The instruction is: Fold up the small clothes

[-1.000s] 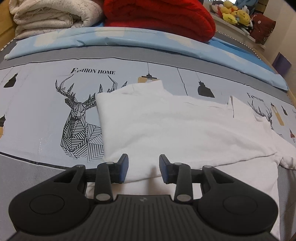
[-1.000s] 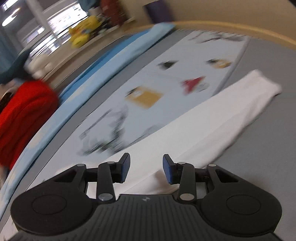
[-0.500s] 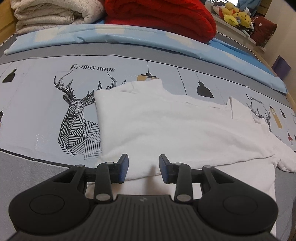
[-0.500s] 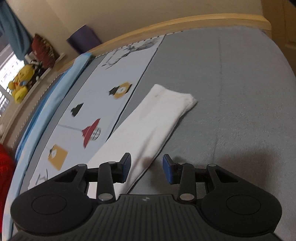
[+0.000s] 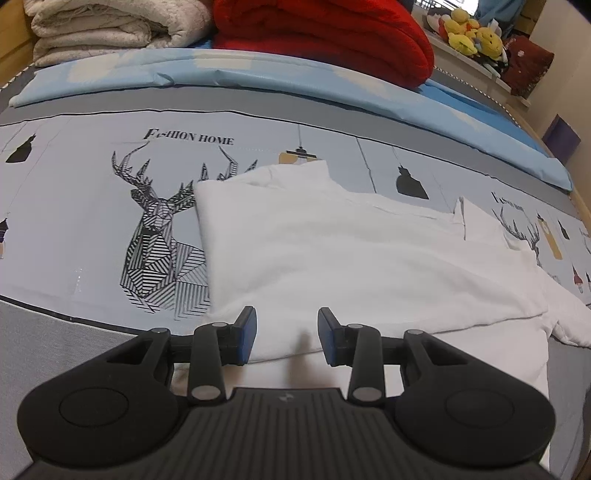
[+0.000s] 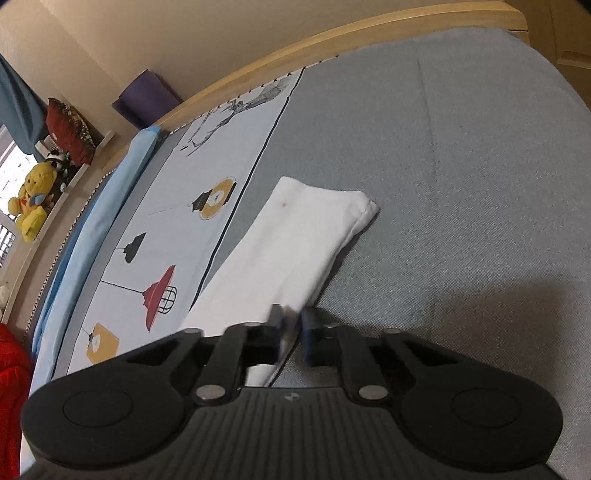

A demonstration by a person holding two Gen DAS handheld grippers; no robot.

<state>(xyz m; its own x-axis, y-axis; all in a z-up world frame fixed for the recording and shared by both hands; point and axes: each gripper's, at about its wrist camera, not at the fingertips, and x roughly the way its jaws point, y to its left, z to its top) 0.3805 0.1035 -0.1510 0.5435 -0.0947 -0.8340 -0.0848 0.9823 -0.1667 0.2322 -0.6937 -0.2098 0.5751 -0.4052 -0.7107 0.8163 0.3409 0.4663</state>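
A white long-sleeved garment (image 5: 332, 251) lies partly folded on the bed, its body spread across the printed sheet in the left wrist view. My left gripper (image 5: 286, 334) is open and empty, hovering over the garment's near edge. In the right wrist view one white sleeve (image 6: 295, 243) stretches away over the grey sheet. My right gripper (image 6: 291, 328) is shut on the near edge of that sleeve, with cloth pinched between the blue pads.
A red blanket (image 5: 325, 33) and a cream blanket (image 5: 110, 26) are stacked at the back on a light blue cover (image 5: 258, 77). Plush toys (image 5: 469, 29) sit on a ledge. The wooden bed rail (image 6: 332, 40) bounds the far side.
My right gripper has swung along the sleeve toward its cuff and closed on the sleeve's edge. My left gripper has stayed open and nearly still.
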